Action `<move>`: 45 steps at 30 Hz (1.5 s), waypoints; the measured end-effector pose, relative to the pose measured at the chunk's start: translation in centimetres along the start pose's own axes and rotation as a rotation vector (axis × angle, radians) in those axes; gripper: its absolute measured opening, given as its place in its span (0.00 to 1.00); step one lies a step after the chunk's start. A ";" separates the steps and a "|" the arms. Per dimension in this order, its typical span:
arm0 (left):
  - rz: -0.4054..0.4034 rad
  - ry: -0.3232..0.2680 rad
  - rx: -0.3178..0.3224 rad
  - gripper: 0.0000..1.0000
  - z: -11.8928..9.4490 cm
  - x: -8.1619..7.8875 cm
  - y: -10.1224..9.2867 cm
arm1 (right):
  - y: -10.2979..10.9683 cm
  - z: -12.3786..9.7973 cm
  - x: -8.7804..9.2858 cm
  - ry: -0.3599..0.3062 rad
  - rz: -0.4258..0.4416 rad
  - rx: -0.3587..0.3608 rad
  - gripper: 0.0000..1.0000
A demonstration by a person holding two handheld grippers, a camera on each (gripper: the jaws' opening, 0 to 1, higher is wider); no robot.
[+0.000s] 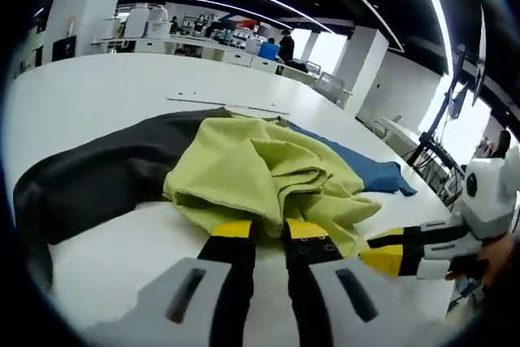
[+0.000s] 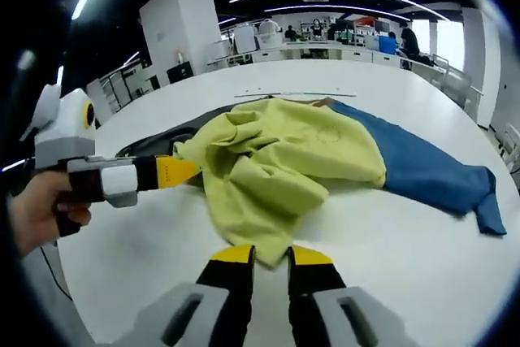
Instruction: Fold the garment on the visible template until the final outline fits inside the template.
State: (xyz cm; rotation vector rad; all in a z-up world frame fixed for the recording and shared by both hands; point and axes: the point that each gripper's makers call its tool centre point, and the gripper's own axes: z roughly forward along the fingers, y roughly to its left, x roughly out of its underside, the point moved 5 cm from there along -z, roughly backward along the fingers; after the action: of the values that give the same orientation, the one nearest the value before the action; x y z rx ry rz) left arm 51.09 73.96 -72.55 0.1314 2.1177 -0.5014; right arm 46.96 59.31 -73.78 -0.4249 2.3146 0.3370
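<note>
1. Garment (image 1: 260, 172), yellow-green and rumpled, lay heaped on the white counter (image 1: 106, 91), partly covering a dark grey cloth (image 1: 106, 172) on one side and a blue cloth (image 1: 366, 170) on the other.
2. In the left gripper view, the left gripper (image 1: 268, 232) sat at the garment's near edge, its yellow-tipped jaws nearly together with only a thin gap; whether any fabric was pinched there could not be told.
3. The right gripper (image 1: 382, 253) came in from the right of that view, yellow tip at the garment's hem, held by a hand (image 1: 487, 262).
4. In the right gripper view, the right gripper (image 2: 270, 256) had its jaws drawn close at the garment's (image 2: 276, 160) lowest corner, fabric hanging right to the tips; a grip could not be confirmed.
5. The left gripper (image 2: 180, 171) reached in from the left, its yellow tip touching the garment's side fold, a hand (image 2: 36, 205) wrapped round its handle.
6. The blue cloth (image 2: 431, 172) stretched away to the right, with desks (image 2: 325, 53) and people far behind.
</note>
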 end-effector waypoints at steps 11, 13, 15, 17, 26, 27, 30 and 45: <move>-0.003 -0.016 -0.002 0.01 -0.9 -0.6 0.4 | 0.0 0.3 -0.1 -0.013 0.023 -0.001 0.00; -0.008 -0.016 0.003 0.01 -1.3 -0.8 0.3 | 0.0 0.4 0.0 -0.020 0.041 -0.034 0.00; -0.003 -0.007 0.003 0.01 -1.8 -0.9 0.3 | 0.2 0.1 0.1 -0.027 0.103 -0.072 0.00; 0.014 0.024 -0.005 0.01 -2.4 -0.8 0.4 | 0.0 -0.5 0.2 -0.028 0.049 -0.078 0.00; 0.079 0.040 0.034 0.00 -6.4 -0.9 -0.1 | -1.2 -3.8 0.2 -0.023 -0.023 -0.125 0.00; 0.078 0.047 0.043 0.00 -6.9 -0.7 -0.1 | -1.3 -4.3 0.3 -0.028 -0.020 -0.132 0.00; 0.073 0.057 0.045 0.00 -8.3 -0.4 -0.1 | -1.8 -5.4 0.6 -0.030 -0.017 -0.139 0.00; 0.125 0.143 0.076 0.00 -14.5 2.0 -0.4 | -4.2 -10.3 3.3 -0.024 -0.016 -0.149 0.00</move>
State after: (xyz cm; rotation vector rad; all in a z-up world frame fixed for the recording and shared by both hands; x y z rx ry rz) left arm 38.60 79.22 -66.93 0.3497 2.2131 -0.5109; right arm 40.00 51.10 -69.56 -0.5101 2.2700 0.5053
